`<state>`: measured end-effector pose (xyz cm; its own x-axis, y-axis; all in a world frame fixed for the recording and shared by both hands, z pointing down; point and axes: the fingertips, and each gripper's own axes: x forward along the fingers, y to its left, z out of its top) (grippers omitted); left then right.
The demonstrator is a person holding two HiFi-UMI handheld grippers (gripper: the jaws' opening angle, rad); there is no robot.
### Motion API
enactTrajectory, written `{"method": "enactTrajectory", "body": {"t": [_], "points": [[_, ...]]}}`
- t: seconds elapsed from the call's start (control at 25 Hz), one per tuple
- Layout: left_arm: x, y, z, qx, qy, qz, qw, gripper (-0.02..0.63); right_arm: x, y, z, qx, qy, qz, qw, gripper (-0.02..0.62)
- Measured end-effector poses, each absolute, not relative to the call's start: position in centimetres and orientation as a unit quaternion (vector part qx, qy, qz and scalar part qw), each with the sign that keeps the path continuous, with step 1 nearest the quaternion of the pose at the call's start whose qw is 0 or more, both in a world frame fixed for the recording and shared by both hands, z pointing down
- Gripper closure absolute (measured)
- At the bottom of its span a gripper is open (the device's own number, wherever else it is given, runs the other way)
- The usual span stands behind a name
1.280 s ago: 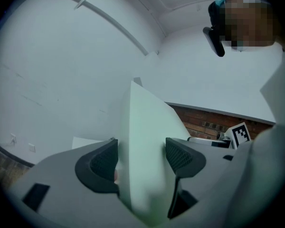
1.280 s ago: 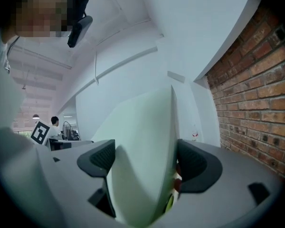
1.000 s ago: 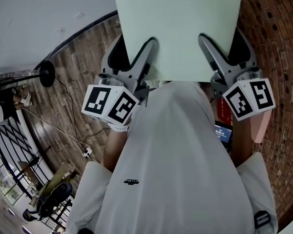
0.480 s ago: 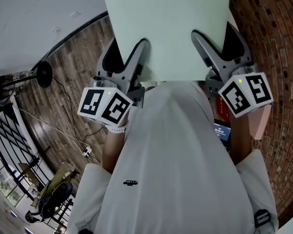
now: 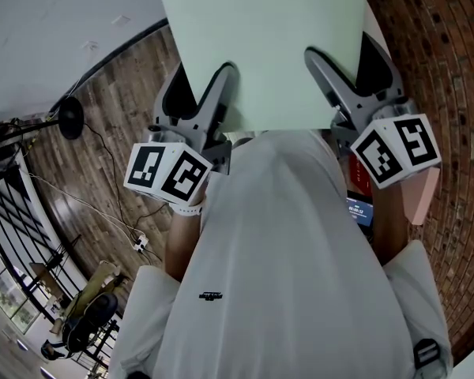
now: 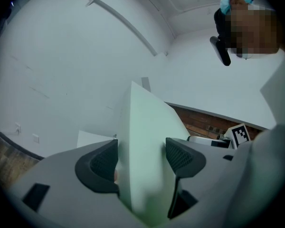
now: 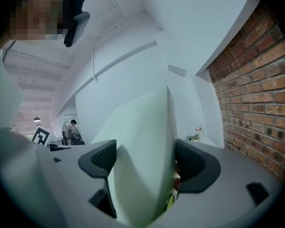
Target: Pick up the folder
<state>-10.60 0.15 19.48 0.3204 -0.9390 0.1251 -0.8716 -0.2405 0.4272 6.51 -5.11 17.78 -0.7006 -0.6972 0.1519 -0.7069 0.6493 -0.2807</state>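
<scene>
**Head view, looking steeply down.** Nearest the camera, the person's white shirt [image 5: 284,251] fills the frame from centre to 6 o'clock. At 9 o'clock of the shirt's upper edge sits the left marker cube [image 5: 167,172], above a white wristband [image 5: 191,208]. At 3 o'clock sits the right marker cube [image 5: 395,150].

**Grippers.** The left gripper [image 6: 141,158] has its two dark ribbed pads closed against opposite faces of a pale green folder [image 5: 261,46], so it pinches the folder's lower edge. The right gripper [image 7: 145,160] clamps the same lower edge in the same way, with a pad on each face. In the head view one grey jaw of each gripper lies over the near face of the folder, at 7 and 5 o'clock of the sheet.

**Folder.** It is held in the air between the two grippers, just beyond the shirt, and reaches the frame's top edge at 12 o'clock. Nothing else touches it.

**Surroundings.** Well below lies a wooden floor [image 5: 118,156] at 9 o'clock, with a dark stand on a round base [image 5: 69,118], a thin cable [image 5: 87,208] and a power strip [image 5: 141,245]. A chair [image 5: 87,326] stands at 7 o'clock. Red brick [image 5: 450,93] fills 2 to 4 o'clock.
</scene>
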Motion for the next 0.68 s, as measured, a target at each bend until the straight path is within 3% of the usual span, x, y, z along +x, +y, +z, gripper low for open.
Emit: {"method": "enactTrajectory", "body": {"t": [0.68], "points": [[-10.72, -0.15, 20.41, 0.783, -0.575, -0.079, 0.223, 0.284, 6.36, -5.34, 18.56, 0.388, -0.908, 0.157, 0.027, 0.215]]}}
